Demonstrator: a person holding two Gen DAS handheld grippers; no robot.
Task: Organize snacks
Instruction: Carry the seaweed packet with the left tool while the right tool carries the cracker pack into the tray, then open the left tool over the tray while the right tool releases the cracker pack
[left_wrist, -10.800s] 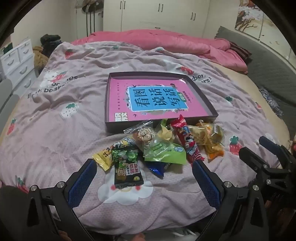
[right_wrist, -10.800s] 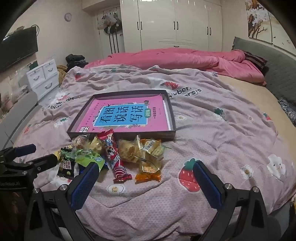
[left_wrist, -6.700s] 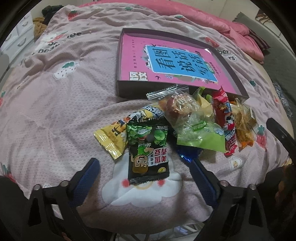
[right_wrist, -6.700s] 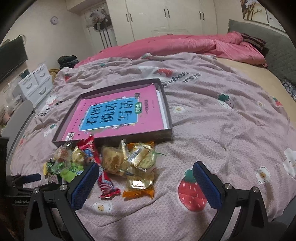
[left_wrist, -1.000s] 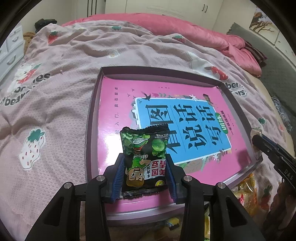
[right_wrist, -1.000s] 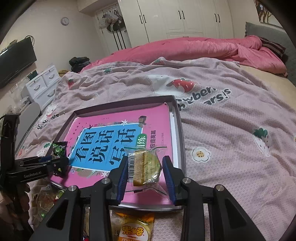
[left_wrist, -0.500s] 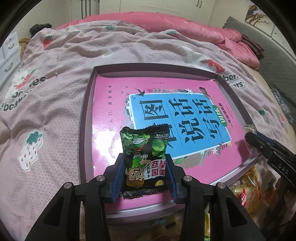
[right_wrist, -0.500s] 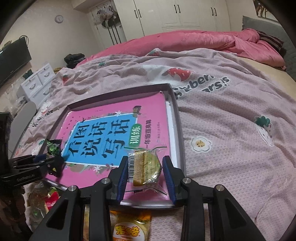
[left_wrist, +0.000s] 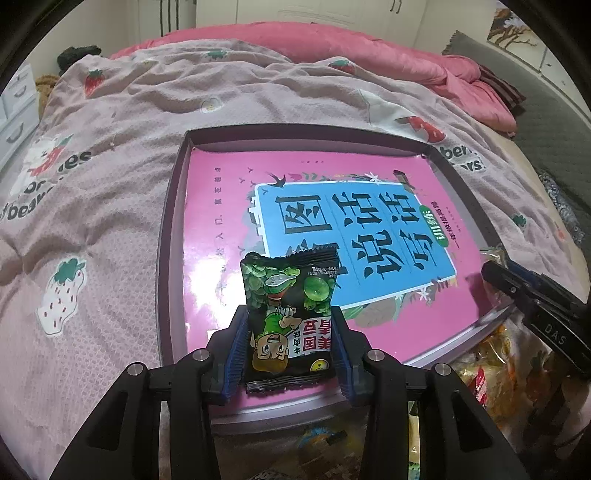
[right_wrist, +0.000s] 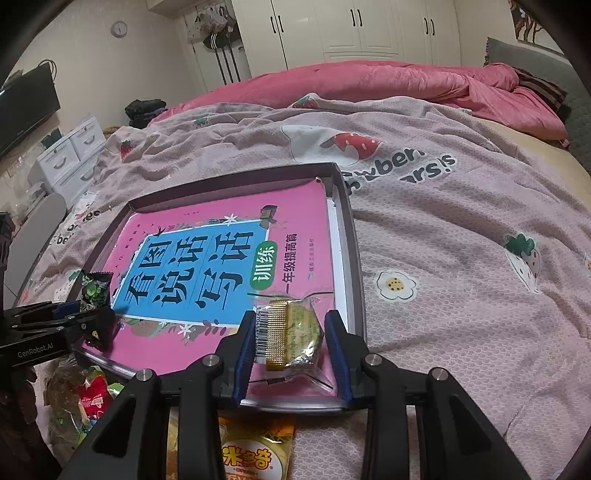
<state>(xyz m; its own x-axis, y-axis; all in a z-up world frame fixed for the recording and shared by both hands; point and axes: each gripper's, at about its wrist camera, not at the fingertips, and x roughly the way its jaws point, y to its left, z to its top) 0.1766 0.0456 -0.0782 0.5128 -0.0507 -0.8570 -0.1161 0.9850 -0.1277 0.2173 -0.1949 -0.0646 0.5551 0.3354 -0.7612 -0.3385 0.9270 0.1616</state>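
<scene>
Over the tray (left_wrist: 173, 236), both grippers now hold snacks, previously empty.

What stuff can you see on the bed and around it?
Box: one, grey, on quilt.
Book: one, pink and blue, inside box.
Pea packet: one, black and green, in left gripper, over box.
Clear packet: one, clear with gold strip, in right gripper, over box.
Snack pile: several, mixed colours, in front of box.
Quilt: one, mauve with strawberries.
Duvet: one, pink, far side.
Drawers: one, white, beside bed.
Left gripper: black and blue.
Right gripper: black and blue.
</scene>
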